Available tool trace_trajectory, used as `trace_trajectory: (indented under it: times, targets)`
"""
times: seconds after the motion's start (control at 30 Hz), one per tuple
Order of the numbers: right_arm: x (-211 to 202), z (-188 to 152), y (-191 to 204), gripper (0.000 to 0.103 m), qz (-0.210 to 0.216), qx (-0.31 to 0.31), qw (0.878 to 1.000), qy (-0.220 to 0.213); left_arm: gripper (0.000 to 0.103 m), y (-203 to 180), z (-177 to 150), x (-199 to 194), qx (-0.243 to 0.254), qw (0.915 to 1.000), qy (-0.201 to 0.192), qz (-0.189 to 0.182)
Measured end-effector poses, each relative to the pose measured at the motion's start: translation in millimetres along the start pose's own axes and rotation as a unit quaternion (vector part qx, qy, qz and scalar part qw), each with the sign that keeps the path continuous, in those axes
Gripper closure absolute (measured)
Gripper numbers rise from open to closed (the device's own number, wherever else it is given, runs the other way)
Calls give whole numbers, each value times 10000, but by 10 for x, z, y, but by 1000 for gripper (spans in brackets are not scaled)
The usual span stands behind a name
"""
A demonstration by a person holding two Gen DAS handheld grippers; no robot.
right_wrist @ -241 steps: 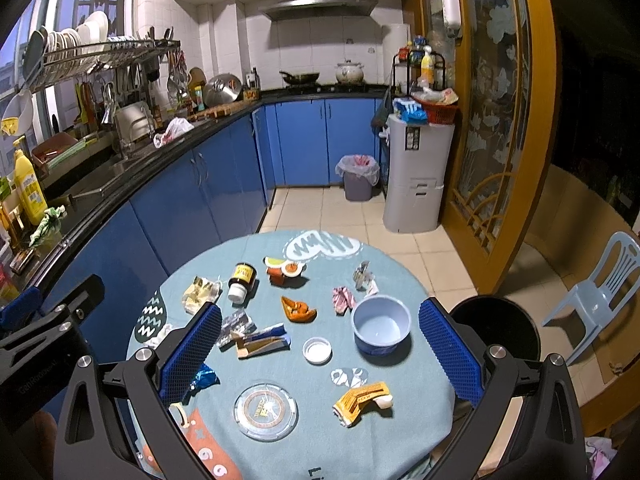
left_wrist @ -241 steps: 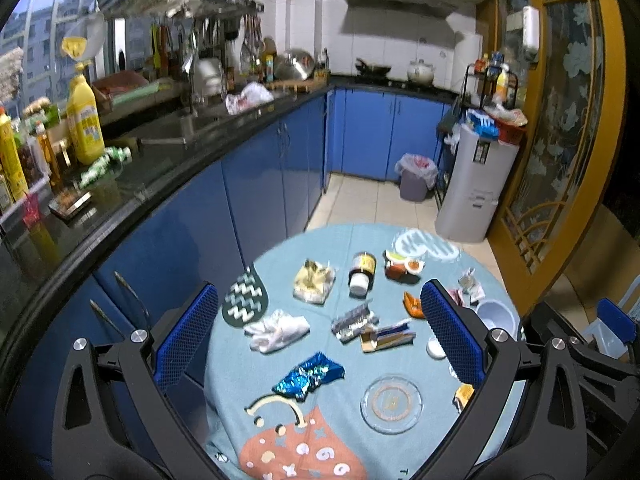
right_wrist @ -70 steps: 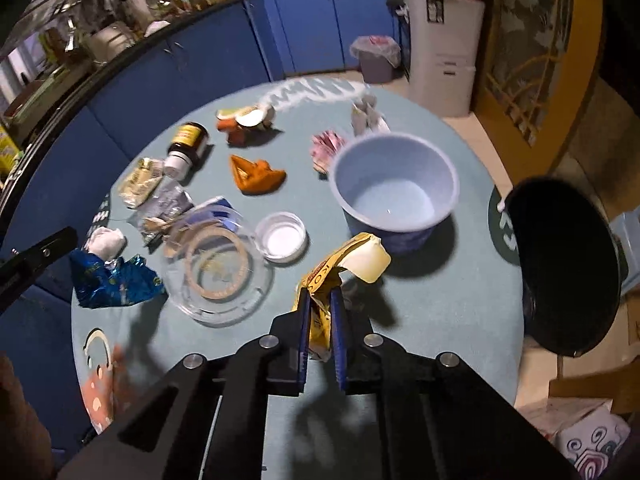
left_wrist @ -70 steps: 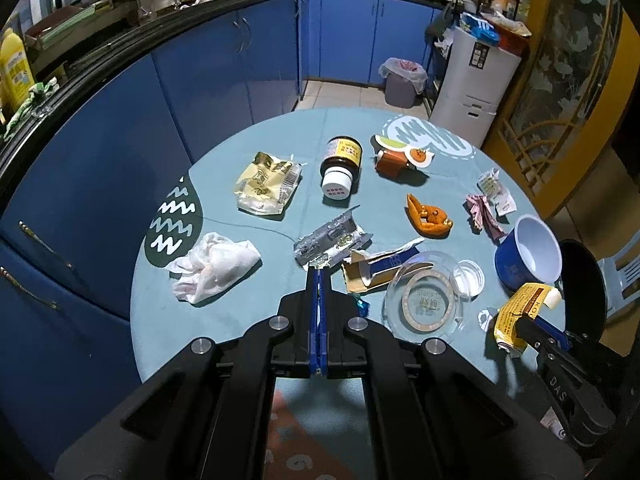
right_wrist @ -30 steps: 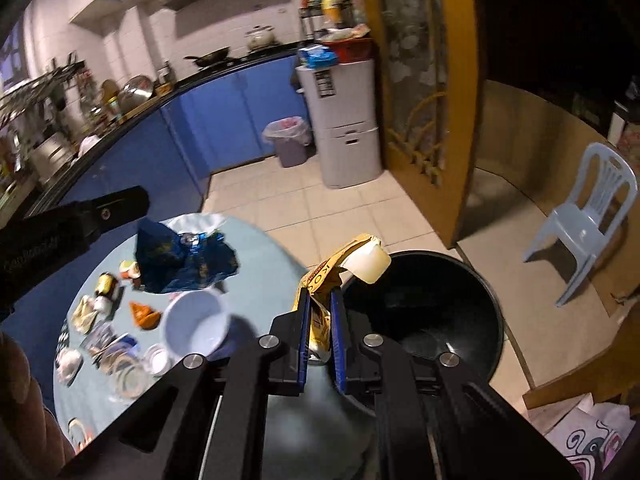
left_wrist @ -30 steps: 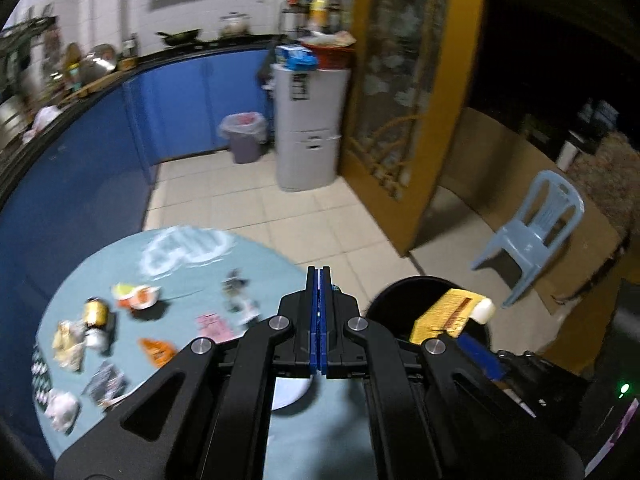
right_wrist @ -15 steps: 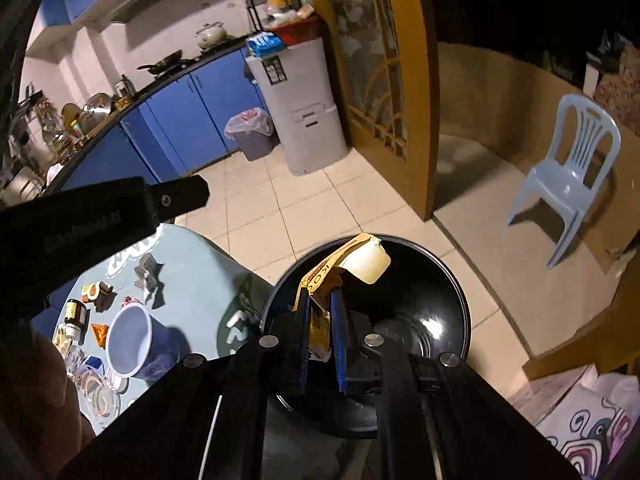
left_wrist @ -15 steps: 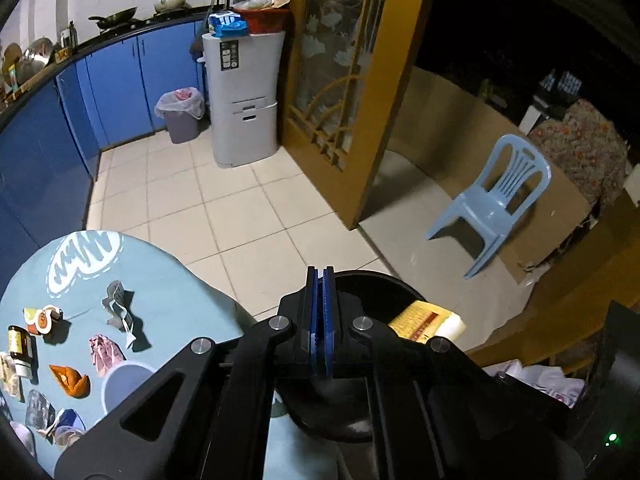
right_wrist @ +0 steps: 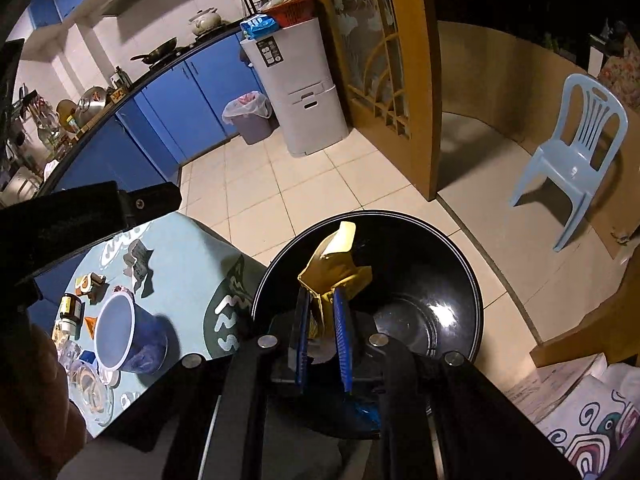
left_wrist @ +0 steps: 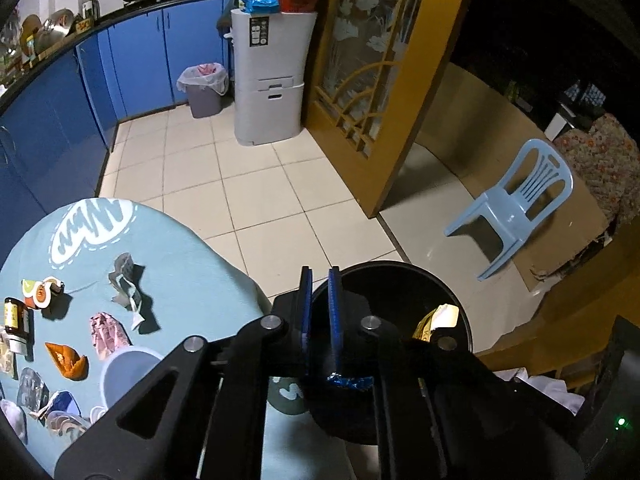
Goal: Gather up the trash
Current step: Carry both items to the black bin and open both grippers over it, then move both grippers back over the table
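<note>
A black round trash bin (right_wrist: 420, 264) stands on the floor beside the round table (left_wrist: 192, 276). My right gripper (right_wrist: 323, 300) is over the bin, its blue pads a little apart, with the yellow crumpled carton (right_wrist: 334, 268) still between them. My left gripper (left_wrist: 319, 276) is over the bin's (left_wrist: 400, 280) near rim with its pads slightly apart and empty. The blue foil wrapper (left_wrist: 350, 381) lies below it inside the bin; it also shows in the right wrist view (right_wrist: 360, 410). The yellow carton shows in the left wrist view (left_wrist: 434, 320).
Several pieces of trash stay on the table: crumpled grey paper (left_wrist: 126, 284), pink wrapper (left_wrist: 106, 330), orange wrapper (left_wrist: 66, 362), a brown jar (left_wrist: 14, 320), a blue bowl (right_wrist: 124, 332). A blue plastic chair (left_wrist: 516, 204), grey cabinet (left_wrist: 272, 80) and wooden door (left_wrist: 380, 60) stand around.
My left gripper has opened a little and the blue wrapper has dropped into the bin. My right gripper's pads have parted slightly around the yellow carton. Both stayed over the bin.
</note>
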State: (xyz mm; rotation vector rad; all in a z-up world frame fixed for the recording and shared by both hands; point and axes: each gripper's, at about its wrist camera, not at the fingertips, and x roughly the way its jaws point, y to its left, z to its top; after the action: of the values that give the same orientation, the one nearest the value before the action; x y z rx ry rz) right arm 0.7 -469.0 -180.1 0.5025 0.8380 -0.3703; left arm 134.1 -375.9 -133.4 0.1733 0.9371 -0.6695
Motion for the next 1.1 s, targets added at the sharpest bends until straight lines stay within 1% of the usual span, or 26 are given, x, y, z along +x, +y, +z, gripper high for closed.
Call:
trace_trajectory:
  times: [0.03,0.07,0.1,0.13,0.17,0.2,0.23,0.27,0.3,0.4,0.73,1.1]
  targets:
    - [2,-5,3,89,-2,-3,10000,4,86,0,-5,-17,2,10000,-30,26]
    - [4,-2,5,89,-13,-17,10000,8,76,8,-8,-28,2,10000,-63,53]
    - [15,-6,12,89,-22,-40,10000,25,47,13,-10,-50,-2,9999,-125,93]
    - [30,-7,11,89,-19,-37,10000,30,23,27,-15,-89,-15,9996,-238,168]
    - [36,-1,7,85,-14,-30,10000,25,7,43,-24,-146,-54,9984,-487,267]
    - [37,-4,7,70,26,-41,10000,11,4,56,-49,-234,-96,9958,-838,344]
    - [39,-10,15,35,20,-61,10000,5,3,57,-68,-295,-88,9938,-1057,348]
    - [37,-9,11,21,49,-72,10000,-19,3,53,-79,-349,-53,9919,-1225,337]
    - [20,-16,21,17,95,-93,9999,-90,3,44,-79,-382,-11,9907,-1313,368]
    - [3,-8,62,17,59,-154,9998,-122,3,49,-58,-405,39,9900,-1333,461]
    - [-20,6,67,17,94,-91,9998,-124,3,113,-66,-430,-50,9914,-1218,479]
    - [-84,-2,218,17,173,-206,9995,-175,3,228,-140,-550,-144,9910,-1204,560]
